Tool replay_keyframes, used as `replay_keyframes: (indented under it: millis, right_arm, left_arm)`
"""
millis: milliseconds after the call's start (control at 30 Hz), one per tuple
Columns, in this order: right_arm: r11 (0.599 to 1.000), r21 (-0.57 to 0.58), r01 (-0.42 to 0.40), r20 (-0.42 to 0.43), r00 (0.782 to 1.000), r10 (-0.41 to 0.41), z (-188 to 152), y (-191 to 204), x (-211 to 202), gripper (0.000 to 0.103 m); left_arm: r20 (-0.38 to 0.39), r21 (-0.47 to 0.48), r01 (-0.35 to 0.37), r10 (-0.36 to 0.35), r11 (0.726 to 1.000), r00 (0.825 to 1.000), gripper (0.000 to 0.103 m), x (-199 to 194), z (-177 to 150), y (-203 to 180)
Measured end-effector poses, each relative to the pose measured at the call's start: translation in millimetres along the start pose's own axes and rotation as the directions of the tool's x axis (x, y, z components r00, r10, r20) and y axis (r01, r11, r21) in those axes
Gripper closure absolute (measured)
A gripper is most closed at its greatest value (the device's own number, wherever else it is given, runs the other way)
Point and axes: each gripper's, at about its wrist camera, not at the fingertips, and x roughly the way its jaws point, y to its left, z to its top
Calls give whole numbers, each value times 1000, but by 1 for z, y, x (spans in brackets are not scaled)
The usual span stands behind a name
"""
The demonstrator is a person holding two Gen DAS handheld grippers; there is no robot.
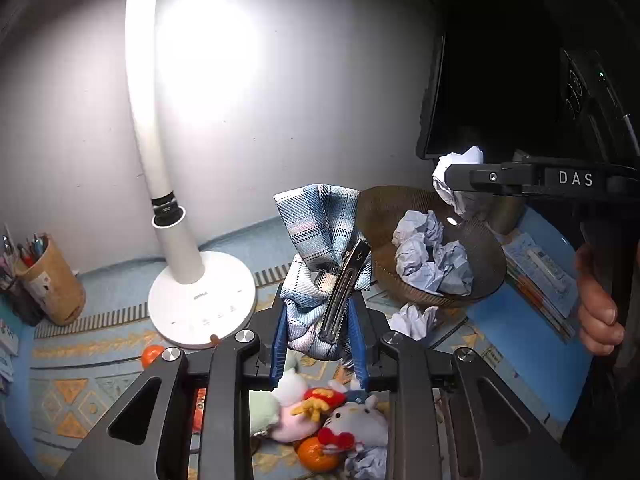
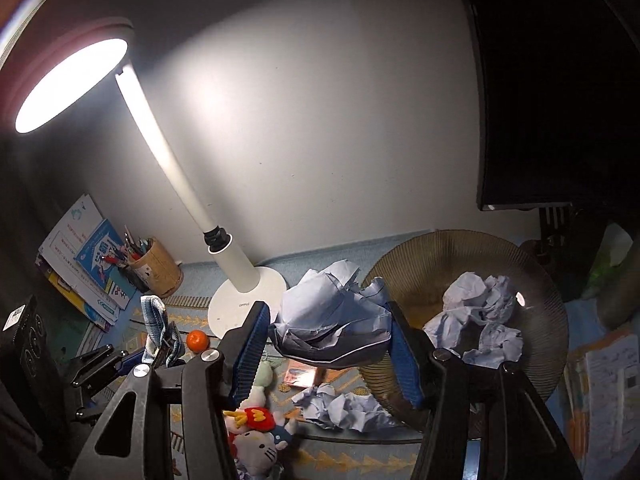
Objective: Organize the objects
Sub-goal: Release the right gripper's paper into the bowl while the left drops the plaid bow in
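My left gripper point(image 1: 319, 344) is shut on a blue plaid fabric bow hair clip point(image 1: 320, 256) with a metal clip, held above the desk; it also shows in the right wrist view point(image 2: 158, 326). My right gripper point(image 2: 328, 344) is shut on a crumpled paper ball point(image 2: 332, 312), held just left of a round woven basket point(image 2: 540, 280); the ball also shows in the left wrist view point(image 1: 452, 184). The basket point(image 1: 380, 216) holds several crumpled papers point(image 1: 432, 256). One more paper ball point(image 2: 340, 404) lies on the desk in front of it.
A white desk lamp point(image 1: 200, 296) stands at left, a pen holder point(image 1: 52, 276) beyond it. Plush toys point(image 1: 320, 408) and oranges point(image 1: 152, 354) lie on the patterned mat below. Books point(image 2: 88, 272) lean at far left. A dark monitor point(image 2: 560, 100) stands at right.
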Motion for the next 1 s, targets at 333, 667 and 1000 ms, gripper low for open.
replay_keyframes:
  millis: [333, 667, 1000]
  right_arm:
    - [976, 197, 91, -35, 996, -86, -15, -124, -1, 47]
    - [959, 267, 96, -84, 994, -76, -26, -171, 36, 44]
    - [963, 259, 69, -51, 997, -58, -26, -175, 41, 24]
  left_arm:
    - [-99, 9, 87, -85, 996, 991, 80, 95, 30, -74]
    - [-180, 17, 75, -71, 997, 981, 59, 155, 20, -92]
    - [-122, -23, 98, -100, 995, 987, 23, 134, 25, -80]
